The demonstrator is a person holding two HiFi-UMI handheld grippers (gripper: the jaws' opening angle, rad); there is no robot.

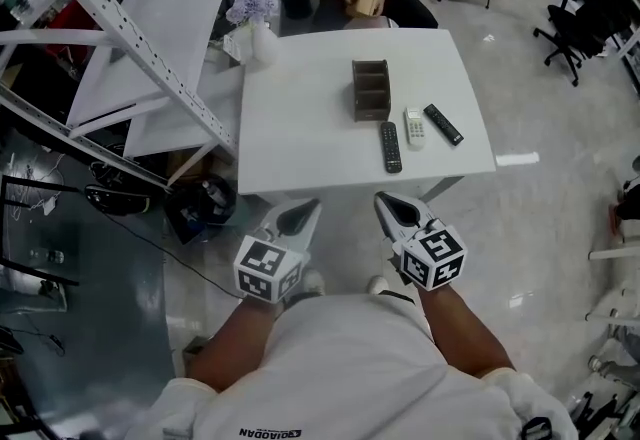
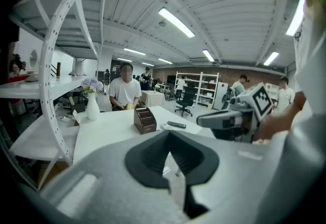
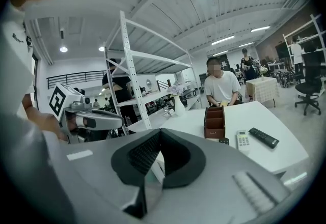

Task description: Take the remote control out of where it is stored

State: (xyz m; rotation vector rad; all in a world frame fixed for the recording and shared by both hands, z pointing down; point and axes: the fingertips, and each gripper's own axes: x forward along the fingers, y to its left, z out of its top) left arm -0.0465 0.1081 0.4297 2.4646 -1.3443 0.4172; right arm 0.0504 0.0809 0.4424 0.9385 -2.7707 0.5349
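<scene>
Your left gripper (image 1: pixel 313 205) and right gripper (image 1: pixel 383 200), fingers together, empty; three remotes (image 1: pixel 414 126) lie at five o'clock of one organizer (image 1: pixel 370 90) on the worktop (image 1: pixel 300 128).

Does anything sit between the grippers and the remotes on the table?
Nothing visible does. The left gripper and right gripper hang short of the table; only its bare top lies before the three remotes.

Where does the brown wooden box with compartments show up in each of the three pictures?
Head view: the brown box is above the centre, on the white table.
Left gripper view: the box is left of centre, at mid-height.
Right gripper view: the box is right of centre, a little below mid-height.
Shared landmark: the vase of flowers stands to the box's left in every view.
</scene>
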